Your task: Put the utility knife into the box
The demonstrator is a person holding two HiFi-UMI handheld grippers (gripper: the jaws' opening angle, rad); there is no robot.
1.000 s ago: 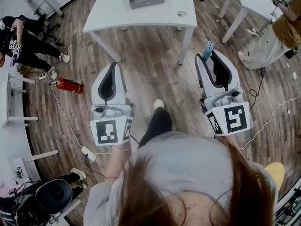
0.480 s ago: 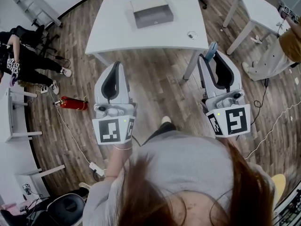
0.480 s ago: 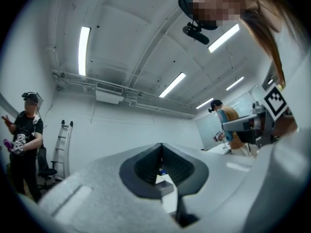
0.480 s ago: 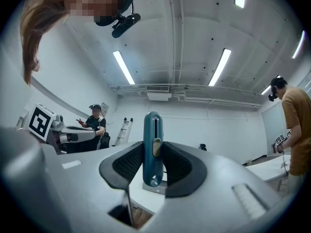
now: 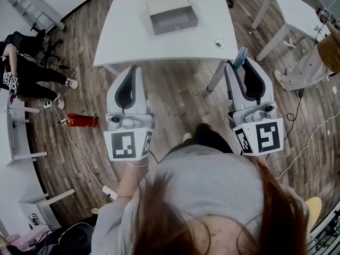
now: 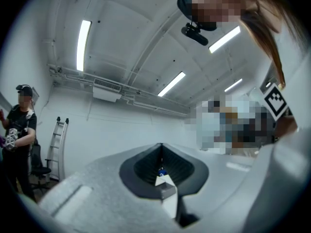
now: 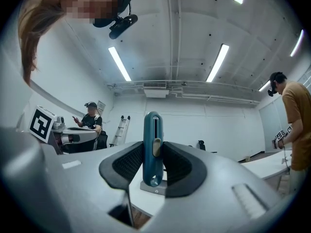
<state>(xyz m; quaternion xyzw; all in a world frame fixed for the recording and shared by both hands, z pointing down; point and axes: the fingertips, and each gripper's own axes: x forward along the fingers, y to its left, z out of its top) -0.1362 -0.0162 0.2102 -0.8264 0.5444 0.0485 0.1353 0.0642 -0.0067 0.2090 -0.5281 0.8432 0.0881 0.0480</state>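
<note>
A grey open box (image 5: pixel 172 14) with a pale lid behind it sits at the far side of a white table (image 5: pixel 133 36). My right gripper (image 5: pixel 242 62) is shut on a teal utility knife (image 5: pixel 240 56), which sticks up past the jaw tips near the table's front right corner. In the right gripper view the utility knife (image 7: pixel 152 144) stands upright between the dark pads (image 7: pixel 130 163), with the box (image 7: pixel 160 189) small behind it. My left gripper (image 5: pixel 133 69) hangs at the table's front edge, its jaws shut with nothing in them. The left gripper view looks up at the ceiling.
A round cable port (image 5: pixel 220 43) marks the table's right side. A second white table (image 5: pixel 289 4) and a standing person (image 5: pixel 319 47) are at the right. A red fire extinguisher (image 5: pixel 79 121), a floor cable (image 5: pixel 79 147) and a seated person (image 5: pixel 24 68) are at the left.
The table and box have come closer and lower in the head view as both grippers moved forward toward them. The knife stays in the right gripper's grip.
</note>
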